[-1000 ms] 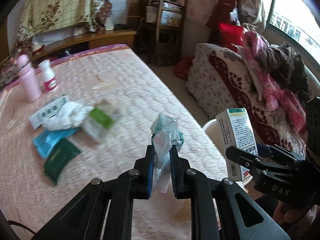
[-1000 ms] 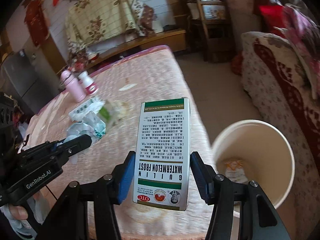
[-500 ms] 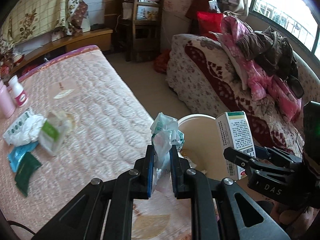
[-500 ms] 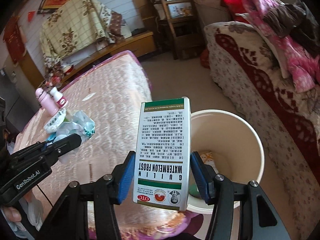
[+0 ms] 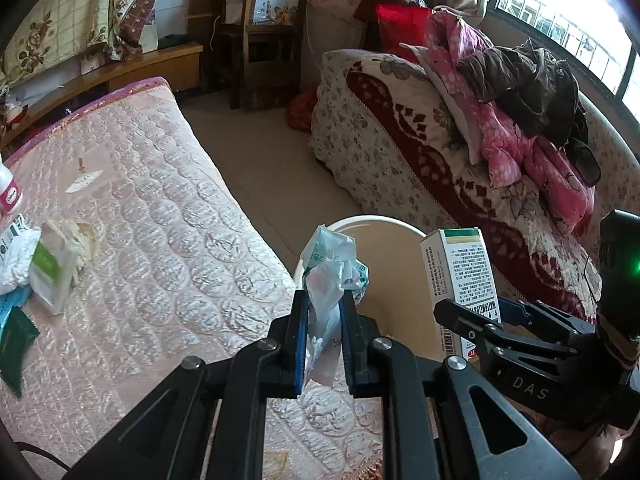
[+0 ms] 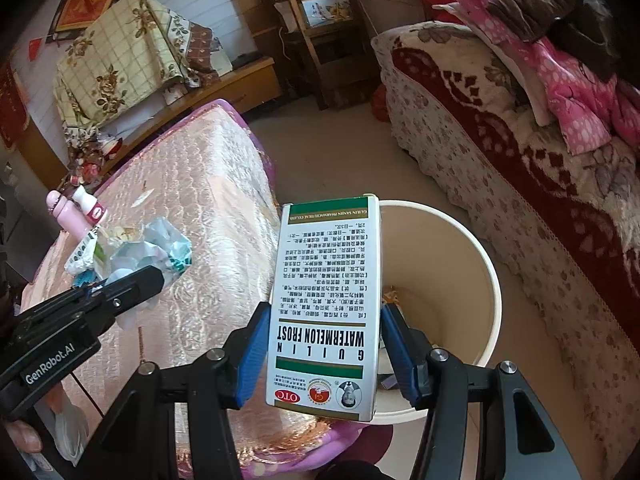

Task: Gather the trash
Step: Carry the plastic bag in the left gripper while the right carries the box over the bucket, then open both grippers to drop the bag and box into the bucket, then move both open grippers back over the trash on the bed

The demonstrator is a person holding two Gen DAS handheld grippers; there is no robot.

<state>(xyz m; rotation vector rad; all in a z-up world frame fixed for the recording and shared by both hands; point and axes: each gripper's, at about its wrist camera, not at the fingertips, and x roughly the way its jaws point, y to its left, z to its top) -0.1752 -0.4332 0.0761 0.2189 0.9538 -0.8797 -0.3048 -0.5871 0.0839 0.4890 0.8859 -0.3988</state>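
**Two light pieces of trash held at the bin's mouth**

The left hand-held gripper (image 5: pixel 324 336) is clamped hard together on a crumpled white-and-teal plastic wrapper (image 5: pixel 332 268), its blue pads pinching the thin lower tail while the crinkled bulk blooms above them. The wrapper looks nearly weightless, soft and springy. A grip low on the gathered tail suits it, though a film this slick could cling to a pad when let go.

The right hand-held gripper (image 6: pixel 324 352) is closed on the two narrow sides of a white cardboard medicine box with green bands (image 6: pixel 326 304), held upside down with its printed face toward the camera. The box looks light, probably empty, with stiff edges but hollow walls that would buckle under a harder squeeze; the grip across its lower half looks steady.

Both pieces hang at the rim of the round cream plastic bin (image 6: pixel 486 276), which stands on the floor just beside the edge of the bed with the pink quilted cover (image 5: pixel 168 232). The bin has smooth walls and a few scraps at the bottom.

More litter lies well apart on the bed: a small green-and-white carton (image 5: pixel 50 268) and a dark green foil sachet (image 5: pixel 14 344).
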